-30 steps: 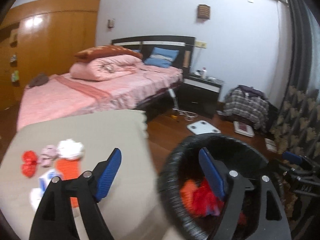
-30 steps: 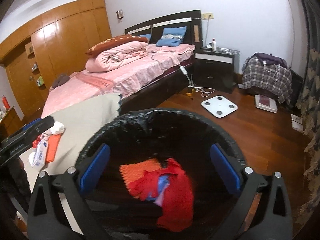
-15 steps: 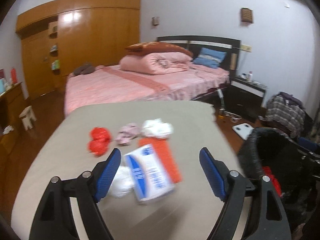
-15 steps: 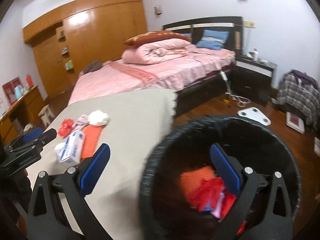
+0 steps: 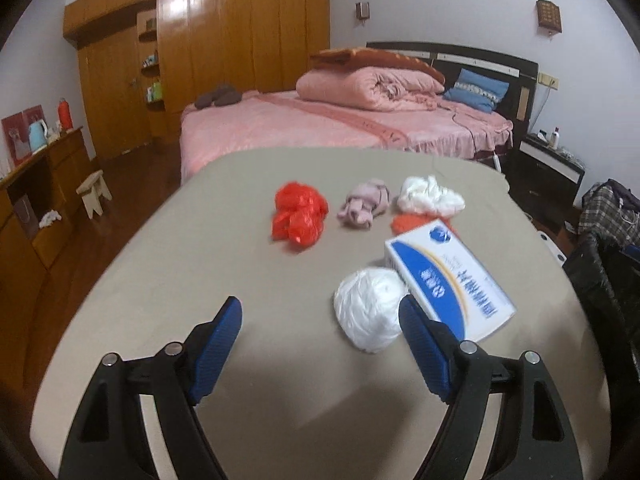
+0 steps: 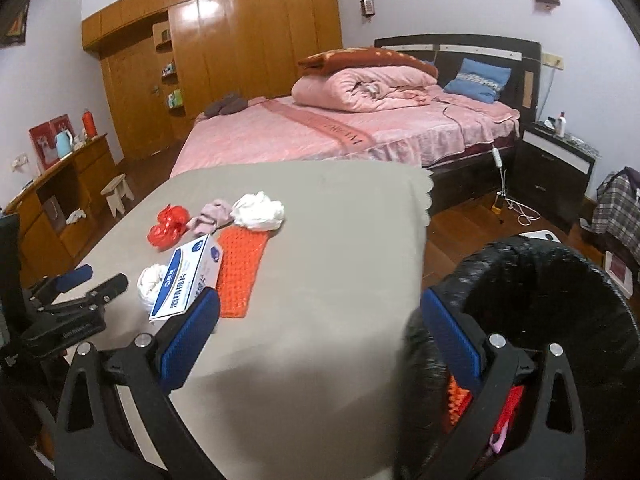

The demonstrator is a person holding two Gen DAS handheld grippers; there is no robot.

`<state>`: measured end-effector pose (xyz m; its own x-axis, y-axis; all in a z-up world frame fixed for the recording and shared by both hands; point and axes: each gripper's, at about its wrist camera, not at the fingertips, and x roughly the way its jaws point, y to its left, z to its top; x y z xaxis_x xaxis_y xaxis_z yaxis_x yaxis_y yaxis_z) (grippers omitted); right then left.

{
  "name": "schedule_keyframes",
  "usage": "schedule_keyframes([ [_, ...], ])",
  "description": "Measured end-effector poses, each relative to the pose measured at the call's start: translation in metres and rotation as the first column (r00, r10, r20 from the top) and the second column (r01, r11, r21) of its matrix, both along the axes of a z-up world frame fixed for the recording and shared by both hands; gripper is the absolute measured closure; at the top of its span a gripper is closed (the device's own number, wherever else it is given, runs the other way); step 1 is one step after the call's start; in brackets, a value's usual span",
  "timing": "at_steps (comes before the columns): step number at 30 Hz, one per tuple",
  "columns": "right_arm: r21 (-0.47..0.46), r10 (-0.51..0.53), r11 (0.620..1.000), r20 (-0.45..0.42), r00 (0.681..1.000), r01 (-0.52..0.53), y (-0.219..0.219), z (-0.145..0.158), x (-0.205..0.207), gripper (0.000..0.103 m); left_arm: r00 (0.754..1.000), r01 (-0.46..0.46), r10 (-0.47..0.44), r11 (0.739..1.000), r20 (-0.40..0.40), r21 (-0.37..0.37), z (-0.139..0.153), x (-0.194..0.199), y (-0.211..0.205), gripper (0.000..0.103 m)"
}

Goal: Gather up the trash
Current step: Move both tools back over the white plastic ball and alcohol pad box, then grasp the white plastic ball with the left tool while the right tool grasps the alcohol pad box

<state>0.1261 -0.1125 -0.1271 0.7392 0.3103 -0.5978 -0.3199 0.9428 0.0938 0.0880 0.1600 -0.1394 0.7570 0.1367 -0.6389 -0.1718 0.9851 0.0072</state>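
Trash lies on the beige table [image 5: 200, 264]: a white plastic wad [image 5: 370, 308], a blue-and-white box [image 5: 448, 280], a red crumpled bag [image 5: 298, 214], a pink wad [image 5: 364, 204], a white crumpled wad [image 5: 430, 196] and an orange mat [image 6: 242, 266]. My left gripper [image 5: 320, 340] is open and empty, its right finger beside the white plastic wad. My right gripper [image 6: 320, 336] is open and empty over the table's near right edge, beside the black bin [image 6: 560, 280], which holds red and orange trash [image 6: 504, 408]. The left gripper also shows in the right wrist view [image 6: 96, 280].
A pink bed [image 6: 360, 128] stands behind the table. A wooden wardrobe [image 5: 224, 48] covers the far wall. A low wooden cabinet [image 5: 36, 184] and a small stool [image 5: 94, 192] are at the left. A black nightstand [image 6: 556, 164] is at the right.
Both grippers have swung left from over the bin to the table. The left gripper has come close to the white plastic wad and the box. Both stay open and empty.
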Motion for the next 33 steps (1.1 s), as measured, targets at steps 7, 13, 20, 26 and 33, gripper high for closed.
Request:
schedule_keyframes([
  [7, -0.014, 0.004, 1.000, -0.018, 1.000, -0.005, 0.008, -0.007, 0.004, 0.006, 0.998, 0.038, -0.039, 0.999, -0.057, -0.016, -0.016, 0.016, -0.012, 0.024],
  [13, -0.014, 0.006, 1.000, -0.028, 1.000, -0.006, 0.009, -0.012, 0.007, 0.006, 0.995, 0.043, -0.046, 0.998, -0.085, -0.043, -0.020, 0.031, -0.015, 0.024],
  [20, -0.016, 0.011, 1.000, -0.031, 0.999, -0.012, 0.012, -0.015, 0.008, 0.006, 0.992, 0.045, -0.057, 0.993, -0.110, -0.111, -0.025, 0.036, -0.006, 0.066],
  [26, -0.014, 0.011, 1.000, -0.035, 0.999, -0.012, 0.013, -0.017, 0.008, 0.006, 0.994, 0.009, -0.019, 0.996, -0.112, -0.088, -0.021, 0.025, 0.004, 0.066],
  [33, -0.024, 0.023, 0.999, -0.036, 0.999, -0.023, 0.016, -0.018, 0.006, 0.006, 0.995, 0.003, -0.012, 0.996, -0.102, -0.094, -0.020, 0.028, 0.009, 0.041],
])
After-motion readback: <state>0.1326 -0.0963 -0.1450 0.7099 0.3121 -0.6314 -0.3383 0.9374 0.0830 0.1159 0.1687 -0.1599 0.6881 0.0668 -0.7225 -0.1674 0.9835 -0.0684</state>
